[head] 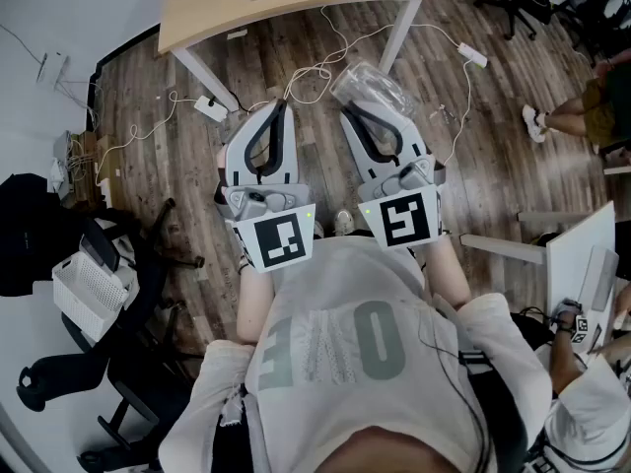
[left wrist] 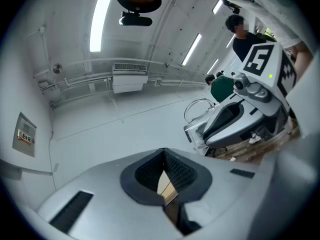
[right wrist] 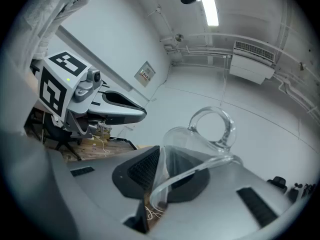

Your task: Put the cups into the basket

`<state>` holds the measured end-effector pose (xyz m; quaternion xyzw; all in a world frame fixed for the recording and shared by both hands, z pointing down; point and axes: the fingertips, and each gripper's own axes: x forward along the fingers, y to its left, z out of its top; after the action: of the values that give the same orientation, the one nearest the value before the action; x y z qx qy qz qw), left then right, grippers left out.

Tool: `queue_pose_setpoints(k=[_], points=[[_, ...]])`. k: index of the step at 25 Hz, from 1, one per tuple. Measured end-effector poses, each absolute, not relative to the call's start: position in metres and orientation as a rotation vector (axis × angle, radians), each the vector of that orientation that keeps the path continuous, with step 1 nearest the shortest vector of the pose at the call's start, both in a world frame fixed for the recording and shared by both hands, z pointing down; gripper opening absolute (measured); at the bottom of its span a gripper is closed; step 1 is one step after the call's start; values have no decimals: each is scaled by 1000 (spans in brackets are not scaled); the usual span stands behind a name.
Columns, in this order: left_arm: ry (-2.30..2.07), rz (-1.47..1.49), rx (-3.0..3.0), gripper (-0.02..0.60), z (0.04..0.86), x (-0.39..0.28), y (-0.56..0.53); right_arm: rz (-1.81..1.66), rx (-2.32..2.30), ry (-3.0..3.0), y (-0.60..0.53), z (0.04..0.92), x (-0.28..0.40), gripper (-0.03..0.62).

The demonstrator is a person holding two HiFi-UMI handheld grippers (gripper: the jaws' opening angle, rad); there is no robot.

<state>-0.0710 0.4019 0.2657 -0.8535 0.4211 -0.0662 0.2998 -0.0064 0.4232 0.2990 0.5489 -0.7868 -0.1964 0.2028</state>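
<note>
Evidently, a glass mug [right wrist: 182, 136] is pinched by its wall in the right gripper [right wrist: 161, 166], probably for carrying to the basket. The left gripper [left wrist: 164, 176] is closed, empty.

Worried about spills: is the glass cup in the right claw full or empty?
Empty: the glass cup, gripped in the right claw, looks clear throughout, with no liquid showing.
</note>
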Motion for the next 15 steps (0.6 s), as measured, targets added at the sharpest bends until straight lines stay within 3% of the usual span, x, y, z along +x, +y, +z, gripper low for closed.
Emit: queue_pose_setpoints(k=[15], points=[[1148, -194, -2262, 8, 265, -76, 394, -526, 1501, -2255, 427, 300, -10, 31]])
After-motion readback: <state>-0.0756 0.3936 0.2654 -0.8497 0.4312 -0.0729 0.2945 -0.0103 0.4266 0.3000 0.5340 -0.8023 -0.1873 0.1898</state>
